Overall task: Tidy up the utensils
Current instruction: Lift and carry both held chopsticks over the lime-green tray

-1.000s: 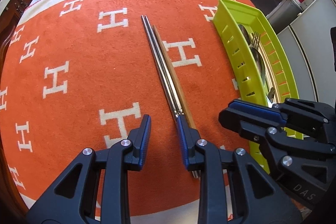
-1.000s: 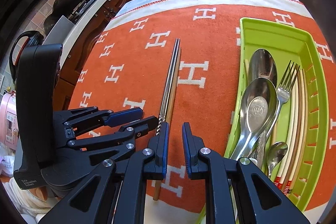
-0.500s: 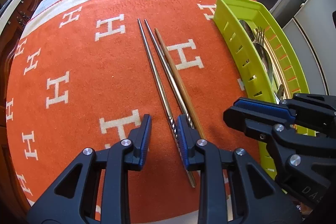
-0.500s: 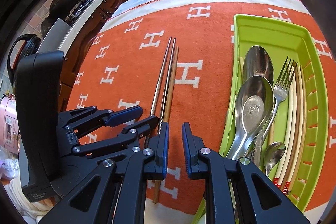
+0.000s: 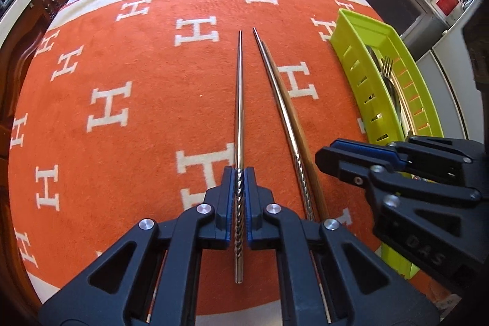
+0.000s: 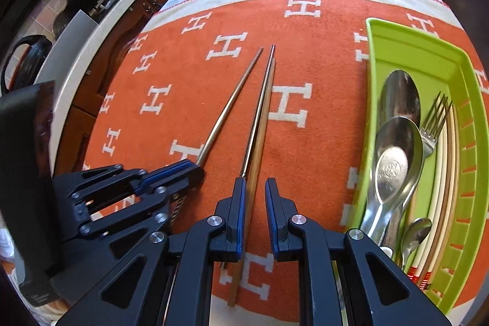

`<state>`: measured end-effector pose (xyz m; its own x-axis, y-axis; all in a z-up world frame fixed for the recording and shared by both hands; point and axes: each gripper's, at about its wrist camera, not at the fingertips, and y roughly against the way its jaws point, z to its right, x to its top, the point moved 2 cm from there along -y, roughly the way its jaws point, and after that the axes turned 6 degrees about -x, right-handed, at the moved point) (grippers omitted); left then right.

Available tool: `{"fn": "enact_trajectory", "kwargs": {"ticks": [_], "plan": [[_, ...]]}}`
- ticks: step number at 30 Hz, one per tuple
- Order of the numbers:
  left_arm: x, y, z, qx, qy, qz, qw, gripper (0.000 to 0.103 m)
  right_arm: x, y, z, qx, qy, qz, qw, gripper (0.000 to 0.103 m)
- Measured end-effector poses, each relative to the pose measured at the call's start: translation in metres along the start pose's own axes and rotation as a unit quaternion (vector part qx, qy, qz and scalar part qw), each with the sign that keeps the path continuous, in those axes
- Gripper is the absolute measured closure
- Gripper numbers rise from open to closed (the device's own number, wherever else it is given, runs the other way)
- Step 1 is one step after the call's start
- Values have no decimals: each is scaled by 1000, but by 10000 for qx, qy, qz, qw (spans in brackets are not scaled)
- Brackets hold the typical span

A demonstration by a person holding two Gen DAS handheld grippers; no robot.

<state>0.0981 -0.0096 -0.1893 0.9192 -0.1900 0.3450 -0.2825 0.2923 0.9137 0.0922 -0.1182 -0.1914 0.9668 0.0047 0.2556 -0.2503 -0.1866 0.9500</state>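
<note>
My left gripper [image 5: 240,182] is shut on a steel chopstick [image 5: 239,112], gripping its twisted end over the orange cloth. In the right wrist view the same chopstick [image 6: 232,100] angles out from the left gripper [image 6: 195,171]. A second steel chopstick [image 5: 284,118] and a wooden chopstick [image 5: 301,130] lie side by side on the cloth. My right gripper [image 6: 255,188] is slightly open, its left finger beside the wooden chopstick [image 6: 259,142] and the steel one [image 6: 258,109]. The right gripper also shows in the left wrist view [image 5: 351,158].
A lime green utensil tray [image 6: 467,161] stands at the right with spoons [image 6: 394,161], a fork [image 6: 435,124] and several chopsticks. The tray also shows in the left wrist view [image 5: 360,66]. The orange cloth [image 5: 122,75] covers the table. Kitchen counters surround it.
My left gripper has closed on one steel chopstick and drawn it left, apart from the other two. The right gripper has stayed slightly open beside the remaining pair.
</note>
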Motion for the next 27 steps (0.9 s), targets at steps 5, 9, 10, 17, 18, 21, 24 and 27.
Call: {"fn": "enact_trajectory", "kwargs": {"ticks": [5,9,10,17,18,21,24,27], "plan": [[-6,12,-10,-133,62,126,9998,99,2,-15,-12,-413,232,-229,9986,89],[-8,18,-20,-214,151,154,9995,99,5,-20,-19,-659,326,-248,9970,91],[-8,19,-21,-234,170,159,9995,99,6,-21,-21,-739,368,-243,9963,91],[-9,26,-28,-304,308,199,9989,99,11,-26,-36,-1160,577,-29,9916,95],[-9,28,-28,-320,342,200,9987,99,11,-27,-35,-1073,481,-9,9931,96],[-8,35,-28,-435,424,212,9979,99,11,-21,-22,-603,-2,17,9982,97],[-7,45,-24,-532,468,266,9971,99,9,-4,-7,-271,-345,129,9990,97],[-6,55,-15,-636,429,306,9966,99,7,19,7,-133,-580,314,9977,97]]}}
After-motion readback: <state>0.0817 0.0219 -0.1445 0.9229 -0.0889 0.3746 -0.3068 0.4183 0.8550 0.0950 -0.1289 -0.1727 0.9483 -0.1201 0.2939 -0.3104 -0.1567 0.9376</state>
